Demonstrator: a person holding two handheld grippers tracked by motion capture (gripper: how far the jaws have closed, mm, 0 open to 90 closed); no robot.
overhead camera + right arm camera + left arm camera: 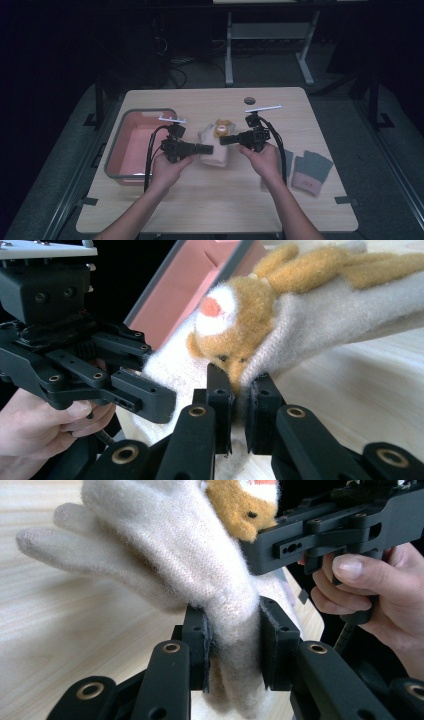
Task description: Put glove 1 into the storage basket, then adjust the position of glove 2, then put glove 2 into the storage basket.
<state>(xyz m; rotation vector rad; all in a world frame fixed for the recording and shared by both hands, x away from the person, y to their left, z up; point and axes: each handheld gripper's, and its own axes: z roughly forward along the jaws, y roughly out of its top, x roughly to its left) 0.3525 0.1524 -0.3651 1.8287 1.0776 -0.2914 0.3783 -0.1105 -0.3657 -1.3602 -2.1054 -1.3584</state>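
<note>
Glove: a cream knitted glove (216, 148) with a tan plush animal (221, 129) sewn on it, held between both grippers over the middle of the desk, nearer its far edge than its near one
Left gripper: the left gripper (206, 148) is clenched on the glove's cuff end; in the left gripper view its pads (202, 645) press the knit from both sides
Right gripper: the right gripper (224, 141) pinches the glove's fabric right below the plush face, jaws nearly together
Basin: a grey-rimmed pink basin (121, 129) sits along the desk's left edge, just beside the left gripper
Other gloves: a grey glove with a pink cuff (310, 172) lies near the desk's right edge; another grey one (288, 161) lies just left of it, partly behind the right hand
Desk: pale wood-grain desk (210, 205) with a round cable hole (250, 100) near the far edge
Room: dark, with a white table frame (270, 37) and cables on the floor beyond the desk
</note>
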